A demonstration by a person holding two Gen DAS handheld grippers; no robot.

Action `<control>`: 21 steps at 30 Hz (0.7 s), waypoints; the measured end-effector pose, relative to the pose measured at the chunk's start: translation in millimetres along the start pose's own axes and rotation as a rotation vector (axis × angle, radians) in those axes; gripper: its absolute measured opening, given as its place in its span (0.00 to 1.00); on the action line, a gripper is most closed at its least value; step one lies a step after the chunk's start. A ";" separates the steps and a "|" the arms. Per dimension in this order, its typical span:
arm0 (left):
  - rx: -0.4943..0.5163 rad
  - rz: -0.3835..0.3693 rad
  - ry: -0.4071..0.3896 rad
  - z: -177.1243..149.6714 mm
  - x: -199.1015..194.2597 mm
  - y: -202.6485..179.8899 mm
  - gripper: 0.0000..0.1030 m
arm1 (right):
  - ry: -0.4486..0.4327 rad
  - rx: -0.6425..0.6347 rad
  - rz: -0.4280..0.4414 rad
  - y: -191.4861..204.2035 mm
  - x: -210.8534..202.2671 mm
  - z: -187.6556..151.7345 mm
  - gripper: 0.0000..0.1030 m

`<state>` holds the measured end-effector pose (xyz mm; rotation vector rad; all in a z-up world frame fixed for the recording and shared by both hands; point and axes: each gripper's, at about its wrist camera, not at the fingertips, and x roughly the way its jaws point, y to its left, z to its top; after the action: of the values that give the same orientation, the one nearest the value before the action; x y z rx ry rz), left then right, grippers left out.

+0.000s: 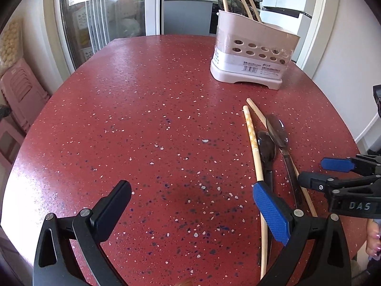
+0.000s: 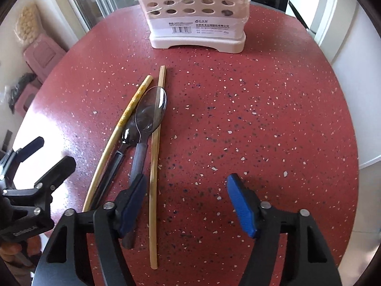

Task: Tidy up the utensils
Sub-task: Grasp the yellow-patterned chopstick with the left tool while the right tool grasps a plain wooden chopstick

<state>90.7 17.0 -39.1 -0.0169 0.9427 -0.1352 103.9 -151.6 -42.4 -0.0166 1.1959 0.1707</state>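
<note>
The right gripper [image 2: 188, 205], jaws apart and empty, straddles the plain bamboo chopstick [image 2: 154, 166] beside two dark spoons [image 2: 148, 114]; probably picking it next for the white perforated holder [image 2: 195, 16]. The left gripper [image 1: 190, 212] hangs open.

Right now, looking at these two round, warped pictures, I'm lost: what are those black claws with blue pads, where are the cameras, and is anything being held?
No robot here: a person holds a two-finger grabbing tool in each hand, and each tool carries a wide-angle camera looking along its fingers. One picture is from the left gripper, the other from the right gripper; each also glimpses the other tool at its edge. Both stand open and hold nothing. On the red speckled table lie two chopsticks and two spoons, bunched side by side. Behind them stands a pale utensil holder, which in the left view already has some utensils in it. The right gripper's fingers hang just over the spoon handles and one chopstick.
</note>
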 end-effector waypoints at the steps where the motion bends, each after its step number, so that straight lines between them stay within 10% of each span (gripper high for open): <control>1: -0.006 -0.008 0.002 0.9 0.5 0.5 1.00 | 0.000 -0.008 -0.012 1.7 1.1 1.4 0.67; 15: 0.051 -0.031 0.020 8.0 2.4 -4.3 1.00 | 0.068 -0.114 -0.046 26.3 20.8 40.8 0.45; 21: 0.103 -0.077 0.065 18.6 12.3 -17.1 1.00 | 0.099 -0.109 -0.034 19.0 21.0 51.3 0.06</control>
<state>111.0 -2.3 -36.8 0.0463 0.9995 -0.2562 156.1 -125.0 -41.5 -0.1417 1.2837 0.2071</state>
